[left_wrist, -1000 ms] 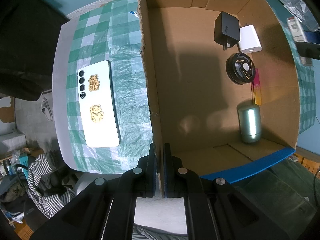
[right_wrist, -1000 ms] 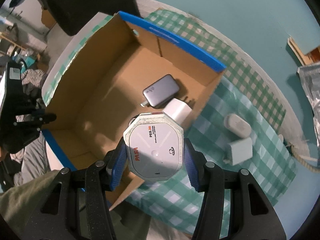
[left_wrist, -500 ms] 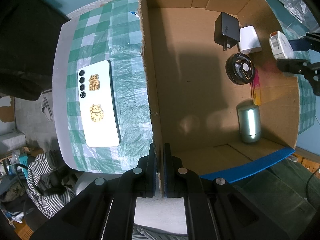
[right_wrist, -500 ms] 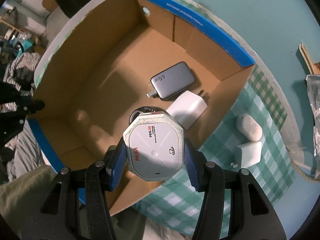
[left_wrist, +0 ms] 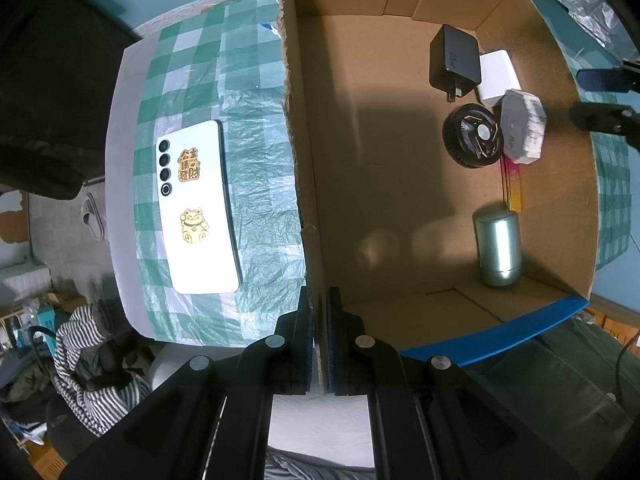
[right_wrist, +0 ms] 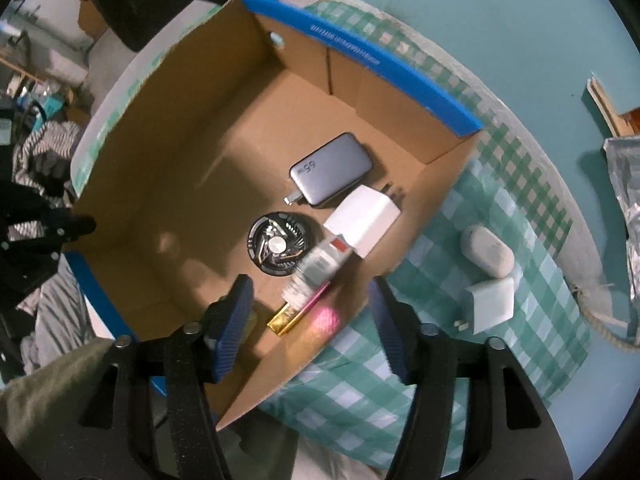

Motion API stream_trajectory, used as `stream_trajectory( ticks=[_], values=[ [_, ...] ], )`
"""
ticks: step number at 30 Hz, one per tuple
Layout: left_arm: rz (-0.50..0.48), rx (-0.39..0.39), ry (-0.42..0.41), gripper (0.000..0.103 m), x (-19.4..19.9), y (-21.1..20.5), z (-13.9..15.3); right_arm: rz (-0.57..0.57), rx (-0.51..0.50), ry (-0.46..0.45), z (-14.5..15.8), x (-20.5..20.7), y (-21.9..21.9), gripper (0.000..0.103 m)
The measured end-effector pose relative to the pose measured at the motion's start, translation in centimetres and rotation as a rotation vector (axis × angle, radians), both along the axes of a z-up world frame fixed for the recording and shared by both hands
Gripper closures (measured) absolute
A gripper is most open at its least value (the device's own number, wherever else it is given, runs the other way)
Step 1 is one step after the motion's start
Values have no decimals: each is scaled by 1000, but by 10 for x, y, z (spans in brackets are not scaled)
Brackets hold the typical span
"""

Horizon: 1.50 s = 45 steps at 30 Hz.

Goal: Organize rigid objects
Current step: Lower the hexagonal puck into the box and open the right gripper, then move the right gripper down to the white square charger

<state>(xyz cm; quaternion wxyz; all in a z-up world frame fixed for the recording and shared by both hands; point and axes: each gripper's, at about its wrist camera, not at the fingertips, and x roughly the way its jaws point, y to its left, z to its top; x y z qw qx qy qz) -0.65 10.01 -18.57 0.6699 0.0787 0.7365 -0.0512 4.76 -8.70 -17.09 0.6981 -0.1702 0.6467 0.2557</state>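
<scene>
While the left gripper [left_wrist: 319,340] keeps its jaws clamped on the near wall of the cardboard box [left_wrist: 304,184], steadying it, the right gripper [right_wrist: 310,320] stands over the box with jaws opening and nothing pressed between them. The step in hand appears to be a release: the octagonal white tape reel [left_wrist: 522,128] is in the box, blurred in the right wrist view, beside the round black fan [left_wrist: 473,136] and against the white charger [left_wrist: 496,76]. It looks flat, grey-faced and rigid. Next, judging by the counter, the right gripper should clear the wall and fetch the earbud case [right_wrist: 486,251] or the white plug [right_wrist: 491,304].
</scene>
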Motion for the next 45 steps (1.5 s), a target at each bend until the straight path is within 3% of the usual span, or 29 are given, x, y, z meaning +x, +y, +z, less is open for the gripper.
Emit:
stream_trajectory(
  ticks=[8,16,23,28,38,45],
  values=[
    [0,-1,0,99,0,0,0,-98,55,-20,19,8,-27,36],
    [0,-1,-1,99,1,0,0,-230,51,3,13,23,-71,36],
    [1,-1,-1,99,1,0,0,-365,7,23,-10,37,-116,33],
    [2,0,-3,99,1,-1,1,-529,-3,93,-43,54,-157,31],
    [14,0,-1,99,3,0,2,-819,-1,142,-83,76,-207,31],
    [23,0,2,99,3,1,0,-897,-24,179,-107,78,-216,31]
  ],
)
